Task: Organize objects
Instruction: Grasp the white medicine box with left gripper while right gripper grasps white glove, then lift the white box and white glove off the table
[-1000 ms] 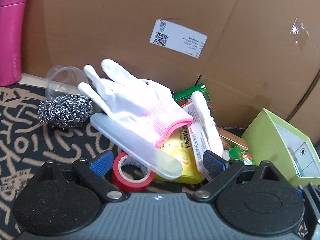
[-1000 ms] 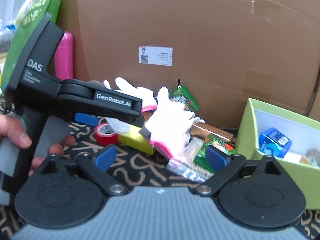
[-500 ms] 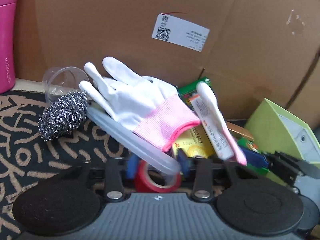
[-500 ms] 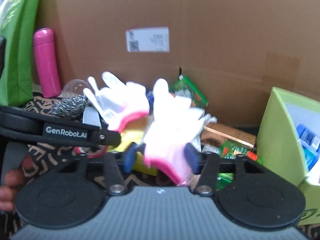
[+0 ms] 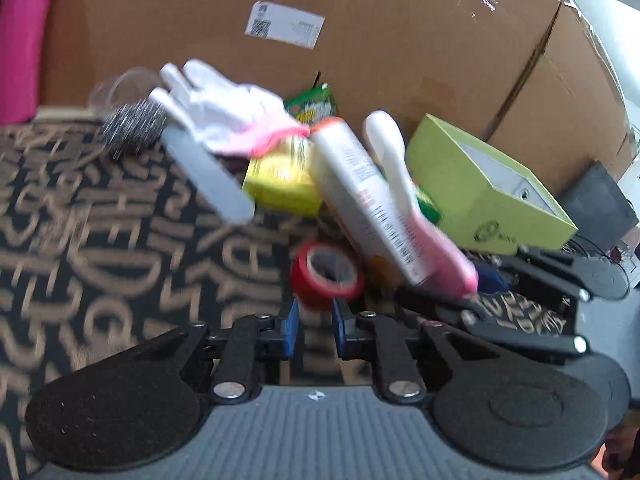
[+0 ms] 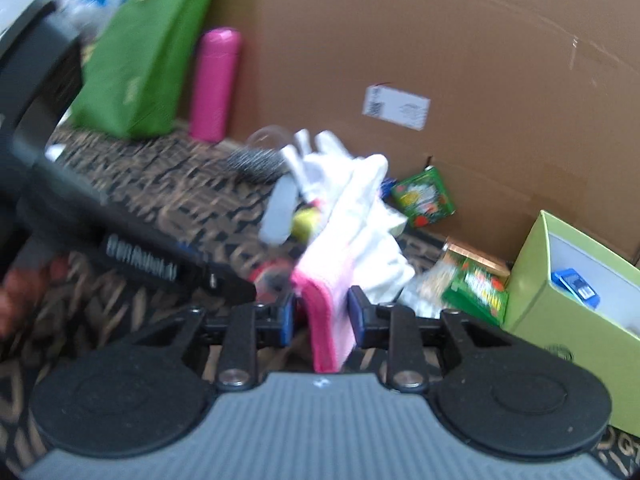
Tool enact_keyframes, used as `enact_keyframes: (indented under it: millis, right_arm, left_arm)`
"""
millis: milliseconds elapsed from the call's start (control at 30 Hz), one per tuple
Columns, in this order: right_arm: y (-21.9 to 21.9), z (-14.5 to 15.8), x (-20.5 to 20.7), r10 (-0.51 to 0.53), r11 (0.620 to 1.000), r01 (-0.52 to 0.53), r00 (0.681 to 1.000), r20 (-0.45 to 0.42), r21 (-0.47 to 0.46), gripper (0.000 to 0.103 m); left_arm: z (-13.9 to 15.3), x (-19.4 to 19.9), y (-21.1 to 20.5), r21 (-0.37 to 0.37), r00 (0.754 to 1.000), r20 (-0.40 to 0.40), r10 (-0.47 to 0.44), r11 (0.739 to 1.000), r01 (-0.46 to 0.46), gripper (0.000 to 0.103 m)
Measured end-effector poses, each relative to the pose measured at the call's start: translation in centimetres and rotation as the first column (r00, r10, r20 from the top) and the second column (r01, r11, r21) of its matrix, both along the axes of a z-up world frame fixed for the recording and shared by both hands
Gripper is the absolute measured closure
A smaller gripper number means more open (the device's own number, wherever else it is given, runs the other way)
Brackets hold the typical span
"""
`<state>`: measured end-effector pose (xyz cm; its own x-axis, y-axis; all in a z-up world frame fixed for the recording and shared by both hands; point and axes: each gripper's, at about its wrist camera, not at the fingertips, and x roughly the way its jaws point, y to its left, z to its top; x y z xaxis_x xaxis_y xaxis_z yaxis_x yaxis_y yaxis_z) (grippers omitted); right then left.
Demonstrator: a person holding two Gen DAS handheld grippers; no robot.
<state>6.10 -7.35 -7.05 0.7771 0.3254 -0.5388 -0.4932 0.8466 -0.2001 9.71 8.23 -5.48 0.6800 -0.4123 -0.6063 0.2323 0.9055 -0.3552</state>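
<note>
Two handheld tongs are working over a counter [image 5: 100, 248] covered in a black-and-tan patterned mat, in front of a large cardboard box [image 5: 400, 40]. The right tongs [image 6: 322, 314] are clenching the pink cuff of a white glove [image 6: 352, 216], and their jaws have just been closing on it. The glove is standing up from the grip, at the near edge of a cluttered pile. It is looking soft, light and limp, so it is likely to droop and swing. The doubled cuff is the firmest place to be holding it. The left tongs [image 5: 315, 322] have also just been closing. As far as the blur allows, they are pinching the near wall of a red tape roll [image 5: 326, 276], just ahead of the pads. The roll is looking light, stiff and smooth, so held by one wall it may pivot. Leaning against the held glove is a white printed carton [image 5: 368, 200], which may topple as the glove comes away. Lying behind are a second glove [image 5: 224, 112], a grey translucent case [image 5: 208, 172], a yellow box [image 5: 280, 180], a steel scourer [image 5: 132, 128] and green sachets [image 6: 424, 196]. An open lime-green box [image 6: 560, 320] is sitting to the right. It is probably the place for sorted things, and nothing is blocking the way to it. The left tongs' body is crossing close beside the right tongs.
</note>
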Motion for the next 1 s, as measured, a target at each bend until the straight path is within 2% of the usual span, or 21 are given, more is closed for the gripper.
enact_keyframes:
  millis: [100,167,200,233,267,300,333,367,467,533,667,767,800,833,900,933,1000]
  right_arm:
    - [-0.4,-0.6,-2.6,0.038,0.999,-0.038,0.998,-0.051,-0.011,0.076]
    - [-0.8,-0.8,-3.7,0.033,0.999,-0.034,0.998,-0.061,-0.016,0.075]
    - [-1.0,-0.7,-3.9,0.020,1.000,-0.021,0.998,-0.062,-0.009,0.073]
    - [-1.3,-0.4,-4.1,0.010,1.000,-0.009,0.998,-0.064,0.008,0.067]
    - [-1.6,-0.2,-4.0,-0.002,0.999,0.004,0.998,-0.067,0.033,0.061]
    - [-1.9,0.1,-3.9,-0.009,0.998,0.014,0.997,-0.074,0.056,0.045]
    - [-2.2,0.3,-3.7,-0.017,0.996,0.024,0.996,-0.082,0.085,0.029]
    - [-2.4,0.4,-3.5,-0.024,0.992,0.034,0.996,-0.088,0.119,0.025]
    - [-2.9,0.6,-2.7,-0.015,0.982,0.037,0.993,-0.117,0.187,0.021]
    - [-3.0,0.5,-1.9,-0.016,0.974,0.047,0.990,-0.139,0.223,0.019]
    - [-3.3,0.2,-0.5,-0.024,0.955,0.073,0.985,-0.171,0.289,0.018]
    - [-3.3,-0.3,0.9,-0.047,0.945,0.106,0.980,-0.193,0.310,0.018]
    - [-3.4,-0.5,1.4,-0.052,0.942,0.116,0.977,-0.205,0.314,0.025]
    - [-3.3,-0.8,1.7,-0.049,0.942,0.116,0.976,-0.214,0.315,0.045]
    - [-3.3,-1.3,1.9,-0.041,0.943,0.116,0.971,-0.235,0.313,0.076]
    - [-3.4,-1.4,1.8,-0.053,0.946,0.123,0.971,-0.233,0.299,0.083]
    - [-3.7,-1.3,1.1,-0.074,0.957,0.131,0.973,-0.218,0.260,0.087]
  left_arm:
    - [-0.3,-1.4,0.1,0.004,1.000,-0.014,0.008,1.000,-0.008,0.083]
    - [-0.2,-1.5,-0.2,0.017,1.000,-0.002,0.012,1.000,-0.012,0.075]
    - [-0.1,-1.4,-0.4,0.029,1.000,0.008,0.016,0.999,-0.016,0.067]
    - [0.0,-1.2,-0.7,0.044,1.000,0.018,0.020,0.999,-0.021,0.058]
    - [0.0,-0.8,-1.0,0.058,0.999,0.031,0.025,0.998,-0.026,0.053]
    - [0.1,-0.6,-1.3,0.071,0.999,0.040,0.029,0.997,-0.031,0.049]
    - [0.0,-0.3,-1.6,0.080,0.999,0.040,0.030,0.996,-0.034,0.049]
    - [0.0,-0.2,-1.8,0.080,0.999,0.040,0.024,0.996,-0.027,0.049]
    - [-0.1,-0.1,-1.7,0.062,0.999,0.028,0.027,0.998,-0.029,0.042]
    - [-0.1,-0.3,-1.2,0.047,0.998,0.021,0.057,0.997,-0.058,0.034]
    - [0.4,-0.6,1.0,-0.016,0.992,-0.010,0.127,0.992,-0.127,0.029]
    - [0.7,-0.6,2.8,-0.051,0.985,-0.013,0.175,0.983,-0.175,0.020]
    - [0.8,-0.4,3.2,-0.049,0.981,-0.011,0.193,0.980,-0.193,0.019]
    - [1.0,0.1,3.6,-0.046,0.977,-0.014,0.211,0.976,-0.211,0.019]
    - [1.2,1.1,4.3,-0.062,0.975,-0.010,0.221,0.973,-0.221,0.018]
    - [1.2,1.7,4.5,-0.074,0.976,-0.012,0.220,0.973,-0.220,0.018]
    - [1.0,3.1,4.6,-0.094,0.979,-0.033,0.199,0.975,-0.201,0.018]
